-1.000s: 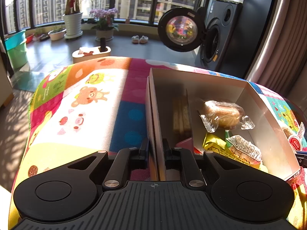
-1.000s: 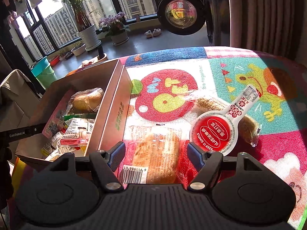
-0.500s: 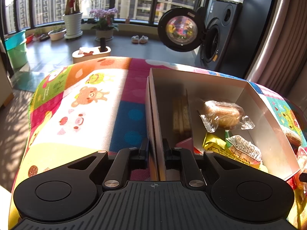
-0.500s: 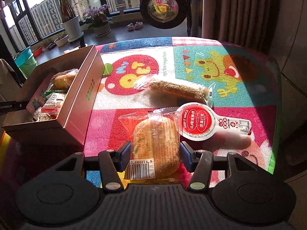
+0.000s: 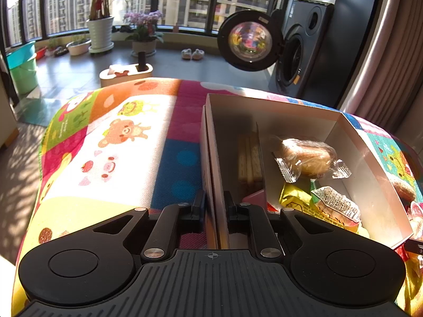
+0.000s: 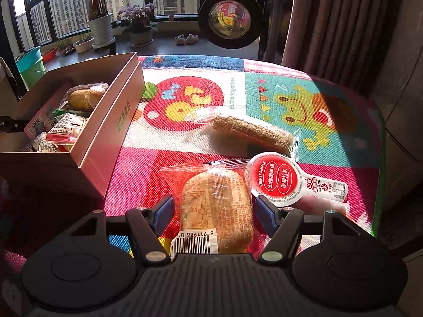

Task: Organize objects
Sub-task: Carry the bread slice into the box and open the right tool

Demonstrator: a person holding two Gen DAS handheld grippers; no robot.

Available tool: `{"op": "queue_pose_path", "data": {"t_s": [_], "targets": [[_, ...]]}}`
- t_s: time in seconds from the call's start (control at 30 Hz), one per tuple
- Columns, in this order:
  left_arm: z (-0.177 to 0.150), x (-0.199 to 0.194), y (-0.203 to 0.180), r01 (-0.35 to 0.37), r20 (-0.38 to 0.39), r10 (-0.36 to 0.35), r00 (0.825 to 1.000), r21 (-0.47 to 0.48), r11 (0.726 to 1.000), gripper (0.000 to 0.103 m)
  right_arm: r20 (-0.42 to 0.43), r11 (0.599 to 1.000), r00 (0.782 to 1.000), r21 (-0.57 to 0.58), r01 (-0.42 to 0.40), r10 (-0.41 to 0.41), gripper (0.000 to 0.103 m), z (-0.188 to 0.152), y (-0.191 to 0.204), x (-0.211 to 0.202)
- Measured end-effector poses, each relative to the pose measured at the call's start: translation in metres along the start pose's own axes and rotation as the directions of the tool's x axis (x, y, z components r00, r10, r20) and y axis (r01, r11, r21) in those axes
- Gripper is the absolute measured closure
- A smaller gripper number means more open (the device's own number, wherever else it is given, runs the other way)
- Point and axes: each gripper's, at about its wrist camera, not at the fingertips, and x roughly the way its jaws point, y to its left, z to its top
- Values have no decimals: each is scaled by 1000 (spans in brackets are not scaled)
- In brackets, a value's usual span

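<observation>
My left gripper is shut on the left wall of the open cardboard box. Inside the box are a wrapped bun, a stack of biscuit bars and yellow snack packets. In the right wrist view the box stands at the left. My right gripper is open, with its blue pads on either side of a wrapped bread packet that lies on the mat. A red-lidded jelly cup touches the packet's right corner. A wrapped sesame bar lies farther back.
A colourful cartoon mat covers the table. Its right edge drops off beside a curtain. Behind the table stand a washing machine with its round door swung open, and potted plants by the windows.
The right gripper pulled back from the box and turned, and the bread packet came with it. Its fingers narrowed half a second ago and now stand wider. The left gripper has not moved.
</observation>
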Motion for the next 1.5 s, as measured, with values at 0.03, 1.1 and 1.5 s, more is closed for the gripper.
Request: {"op": "queue_pose_path", "data": {"t_s": [0.03, 1.1, 1.5], "targets": [[0, 0, 0, 0, 0, 0, 1000, 0, 1000, 88, 0, 1000, 1000, -4, -3, 3, 44, 0, 1, -1], [-2, -2, 4, 30, 11, -30, 999, -32, 999, 87, 147, 906, 894, -33, -422, 422, 48, 98, 135, -24], [-3, -3, 5, 43, 11, -43, 999, -28, 999, 85, 19, 864, 867, 73, -498, 498, 35, 95, 143, 38]]}}
